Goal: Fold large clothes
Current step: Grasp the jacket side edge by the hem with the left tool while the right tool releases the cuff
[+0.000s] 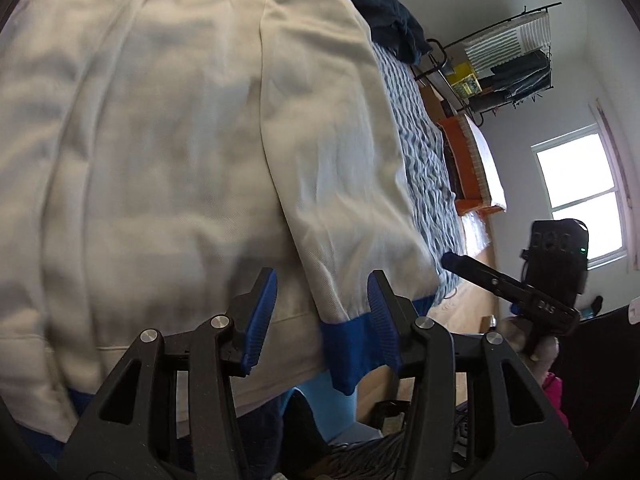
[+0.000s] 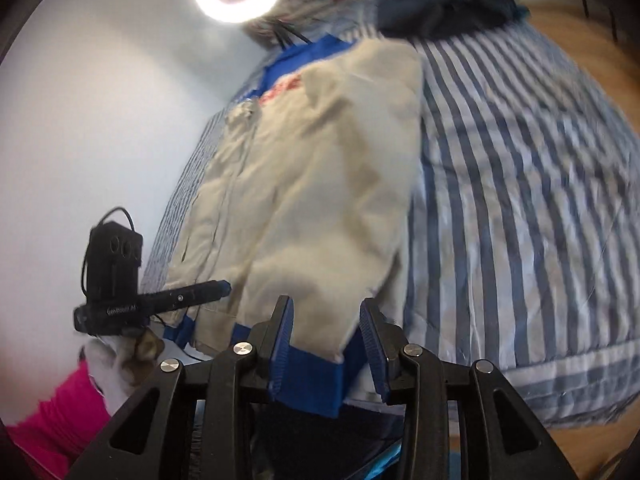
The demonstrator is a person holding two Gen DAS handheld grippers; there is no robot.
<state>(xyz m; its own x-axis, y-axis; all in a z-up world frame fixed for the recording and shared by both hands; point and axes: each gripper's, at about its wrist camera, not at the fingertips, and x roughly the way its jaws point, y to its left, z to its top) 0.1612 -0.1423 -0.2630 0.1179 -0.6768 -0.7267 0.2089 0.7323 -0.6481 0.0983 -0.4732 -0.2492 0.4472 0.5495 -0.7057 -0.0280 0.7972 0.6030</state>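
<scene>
I am working a cream jacket [image 1: 168,152] with blue trim, lying spread on a striped bedsheet [image 2: 520,200]. Its zip front and red chest lettering face up in the right wrist view, collar at the far end, hem at the near bed edge.

Gripper state:
- The left gripper [image 1: 322,320] has its jaws apart. The blue cuff [image 1: 352,344] of one sleeve sits between the pads, but neither pad presses on it as far as I can see.
- The right gripper [image 2: 326,332] also has its jaws apart, straddling the other blue cuff [image 2: 308,376] at the near hem. No grip is visible here either.

Likely faults from this position:
1. Both cuffs lie at or over the near bed edge. I judge that an unheld cuff can slide off, and its weight would drag the sleeve out of its folded line.
2. If a jaw closes too deep, it may clamp the jacket body beneath the sleeve. Lifting would then pull several layers and wrinkle the panel.
3. The fabric looks thick and springy. A fold pressed lightly may reopen.
4. A dark garment [image 2: 448,4] lies at the far end of the bed. A long fold toward the collar could land on it.
5. Both views are motion-blurred, so pad contact is uncertain.
</scene>
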